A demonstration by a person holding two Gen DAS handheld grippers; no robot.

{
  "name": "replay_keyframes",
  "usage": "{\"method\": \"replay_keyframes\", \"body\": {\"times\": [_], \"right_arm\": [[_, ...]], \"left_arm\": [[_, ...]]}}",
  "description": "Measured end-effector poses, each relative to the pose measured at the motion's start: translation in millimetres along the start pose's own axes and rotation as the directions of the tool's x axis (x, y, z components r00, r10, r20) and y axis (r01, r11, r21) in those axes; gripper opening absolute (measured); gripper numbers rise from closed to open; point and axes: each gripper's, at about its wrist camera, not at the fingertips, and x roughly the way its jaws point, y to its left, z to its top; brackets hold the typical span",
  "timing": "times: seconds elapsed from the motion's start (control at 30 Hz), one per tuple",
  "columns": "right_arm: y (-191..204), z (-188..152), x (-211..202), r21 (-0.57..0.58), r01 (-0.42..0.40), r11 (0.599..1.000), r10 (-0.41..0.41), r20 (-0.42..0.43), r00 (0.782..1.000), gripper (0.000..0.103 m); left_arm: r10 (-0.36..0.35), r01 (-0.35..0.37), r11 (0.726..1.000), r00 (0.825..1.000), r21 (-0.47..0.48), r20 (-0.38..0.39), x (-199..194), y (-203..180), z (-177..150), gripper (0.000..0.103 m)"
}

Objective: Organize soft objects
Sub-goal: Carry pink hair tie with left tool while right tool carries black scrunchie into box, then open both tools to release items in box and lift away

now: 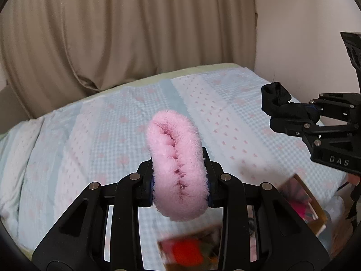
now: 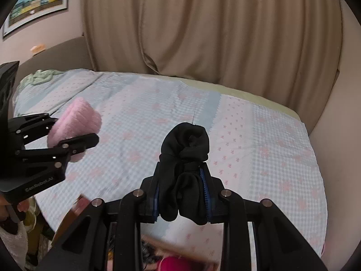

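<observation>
My left gripper [image 1: 180,171] is shut on a fluffy pink rolled sock [image 1: 176,164] and holds it above the bed; it also shows at the left of the right wrist view [image 2: 74,131]. My right gripper [image 2: 182,187] is shut on a black rolled sock bundle [image 2: 185,158], also held above the bed; it shows at the right of the left wrist view [image 1: 277,103]. Both grippers are side by side in the air, apart from each other.
A bed with a light blue and pink patterned cover [image 1: 90,135] lies below, beige curtains [image 2: 203,33] behind it. A box with colourful things [image 1: 300,201] sits at the near bed edge. A green cloth [image 2: 40,76] lies at the far left corner.
</observation>
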Motion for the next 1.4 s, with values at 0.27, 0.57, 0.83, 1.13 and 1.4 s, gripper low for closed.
{"method": "replay_keyframes", "body": {"times": [0.27, 0.57, 0.83, 1.13, 1.4], "right_arm": [[34, -67, -43, 0.012, -0.044, 0.999, 0.043, 0.045, 0.998, 0.027], [56, -142, -34, 0.132, -0.1, 0.986, 0.105, -0.029, 0.994, 0.027], [74, -174, -14, 0.181, -0.11, 0.977, 0.132, -0.113, 0.985, 0.027], [63, -163, 5, 0.233, -0.101, 0.967, 0.143, -0.169, 0.975, 0.027], [50, -158, 15, 0.301, -0.097, 0.949, 0.16, -0.191, 0.968, 0.094]], "left_arm": [[-0.005, 0.006, 0.995, 1.0, -0.102, 0.012, -54, -23, -70, 0.029], [-0.042, 0.018, 0.972, 0.994, -0.232, -0.098, -48, -42, -155, 0.029], [-0.06, 0.01, 0.966, 0.98, -0.258, -0.188, -32, -54, -192, 0.029], [-0.052, -0.008, 0.972, 0.967, -0.236, -0.25, -8, -50, -178, 0.029], [0.009, -0.078, 0.967, 0.962, -0.244, -0.274, -2, -45, -178, 0.103]]}}
